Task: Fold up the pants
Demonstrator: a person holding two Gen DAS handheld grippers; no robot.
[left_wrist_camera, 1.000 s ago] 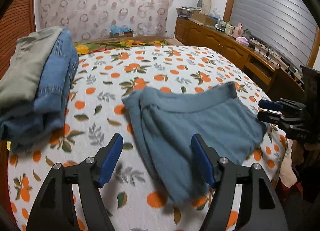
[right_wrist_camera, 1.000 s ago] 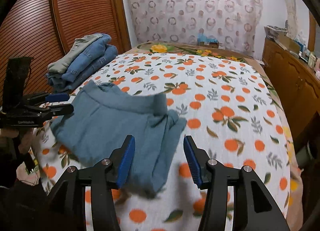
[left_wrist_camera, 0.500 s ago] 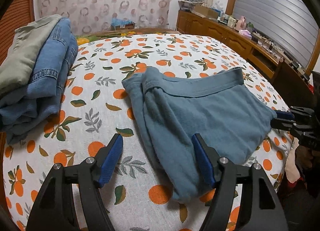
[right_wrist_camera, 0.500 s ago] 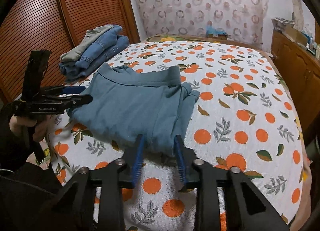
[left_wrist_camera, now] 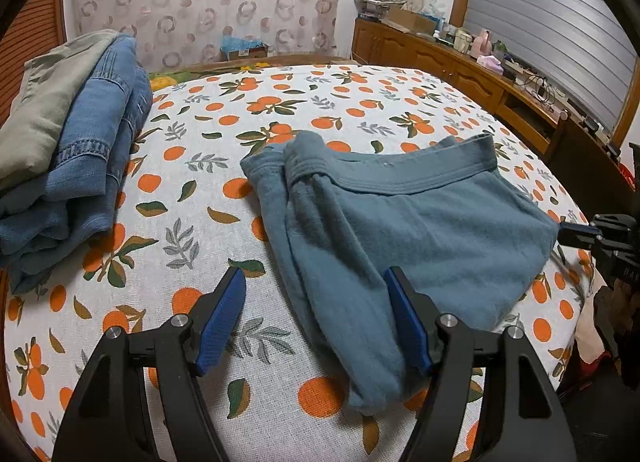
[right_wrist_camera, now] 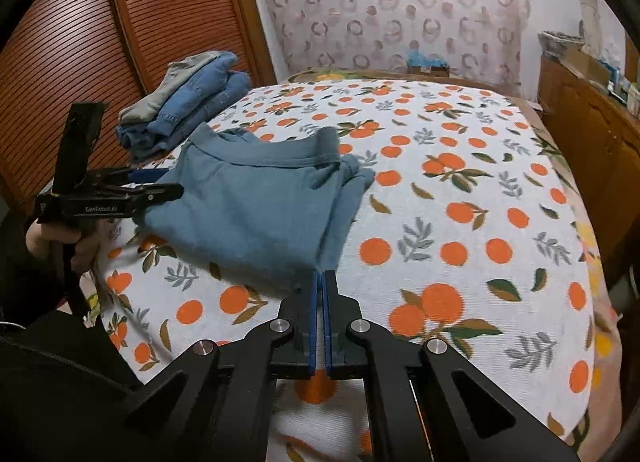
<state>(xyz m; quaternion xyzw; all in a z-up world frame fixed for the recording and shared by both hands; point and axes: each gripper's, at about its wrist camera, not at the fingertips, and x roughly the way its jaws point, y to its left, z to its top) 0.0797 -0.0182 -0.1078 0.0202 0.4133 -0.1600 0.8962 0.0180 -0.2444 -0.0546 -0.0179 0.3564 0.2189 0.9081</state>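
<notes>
I see the blue pants (left_wrist_camera: pixel 400 229) folded on the orange-print bedspread (left_wrist_camera: pixel 192 238), near edge. My left gripper (left_wrist_camera: pixel 316 318) has jaws apart over the pants' left edge. My right gripper (right_wrist_camera: pixel 320 282) is clamped on the near hem.

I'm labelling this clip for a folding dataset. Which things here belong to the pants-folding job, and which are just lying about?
Part of the job:
- teal pants on the orange-print bedsheet
- right hand-held gripper, shut at the pants' near edge
- left hand-held gripper, open over the pants' other end

Lying about:
- stack of folded jeans
- cluttered wooden sideboard
- cardboard box
</notes>
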